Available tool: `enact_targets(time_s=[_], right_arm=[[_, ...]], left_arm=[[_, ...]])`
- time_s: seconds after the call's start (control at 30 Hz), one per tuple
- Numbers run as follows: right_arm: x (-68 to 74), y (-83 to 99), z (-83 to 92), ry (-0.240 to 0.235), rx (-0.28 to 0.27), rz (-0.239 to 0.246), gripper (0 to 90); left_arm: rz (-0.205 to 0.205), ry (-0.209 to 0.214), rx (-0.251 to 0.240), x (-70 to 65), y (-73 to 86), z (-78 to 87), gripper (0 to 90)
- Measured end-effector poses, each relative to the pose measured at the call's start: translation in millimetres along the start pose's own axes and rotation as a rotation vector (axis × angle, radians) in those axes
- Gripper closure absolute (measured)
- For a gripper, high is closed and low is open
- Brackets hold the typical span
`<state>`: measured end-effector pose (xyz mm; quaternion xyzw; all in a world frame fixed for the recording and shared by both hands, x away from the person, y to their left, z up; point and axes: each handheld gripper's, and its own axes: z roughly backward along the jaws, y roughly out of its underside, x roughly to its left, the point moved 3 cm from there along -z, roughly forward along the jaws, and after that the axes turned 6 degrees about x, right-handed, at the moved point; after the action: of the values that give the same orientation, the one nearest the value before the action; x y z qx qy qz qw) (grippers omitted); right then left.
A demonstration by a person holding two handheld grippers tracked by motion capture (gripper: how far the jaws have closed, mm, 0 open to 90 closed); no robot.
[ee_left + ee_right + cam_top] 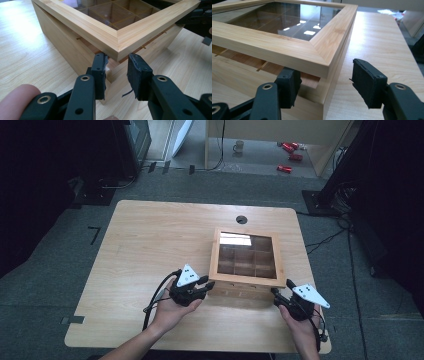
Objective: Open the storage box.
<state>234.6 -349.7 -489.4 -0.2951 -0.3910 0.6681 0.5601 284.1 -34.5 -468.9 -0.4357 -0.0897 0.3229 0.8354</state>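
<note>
A wooden compartment box (246, 262) with a glass lid (117, 37) sits near the table's (145, 245) right edge. Left gripper (116, 72) and right gripper (324, 85), jaws wide, wedge under the lid's near corners, apparently mid-opening; next, lift evenly.

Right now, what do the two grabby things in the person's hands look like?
Both are black. The left gripper and right gripper each carry a grey three-cornered plate with dark dots on top. A black cable trails from the left one. Brass-coloured rivets sit on the jaws. The forearms are bare, no sleeves.
</note>
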Motion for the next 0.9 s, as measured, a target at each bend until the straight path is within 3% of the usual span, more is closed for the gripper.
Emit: enact_targets(time_s=[0.03,0.2,0.33,0.47,0.77,0.9], right_arm=[[0.8,-0.2,0.4,0.01,-0.014,0.02,40.6],[0.3,-1.6,2.8,0.013,-0.035,0.035,40.5],[-0.3,-6.7,4.8,0.016,-0.058,0.047,40.4],[-1.5,-18.8,7.4,0.024,-0.089,0.053,40.4],[-5.9,-46.3,10.2,0.032,-0.14,0.09,40.1],[-7.1,-57.6,10.0,0.043,-0.153,0.116,40.1]], left_arm=[[0.002,0.001,-0.002,0.3,0.0,0.1,67.4],[0.014,0.007,-0.016,3.0,-0.2,4.4,62.2],[0.005,0.021,0.012,4.6,5.8,7.7,49.8],[-0.001,0.021,0.037,8.9,15.5,10.7,43.2],[0.032,-0.023,0.07,33.0,32.4,22.0,41.2],[0.074,-0.049,0.09,50.3,46.8,28.2,40.8]])
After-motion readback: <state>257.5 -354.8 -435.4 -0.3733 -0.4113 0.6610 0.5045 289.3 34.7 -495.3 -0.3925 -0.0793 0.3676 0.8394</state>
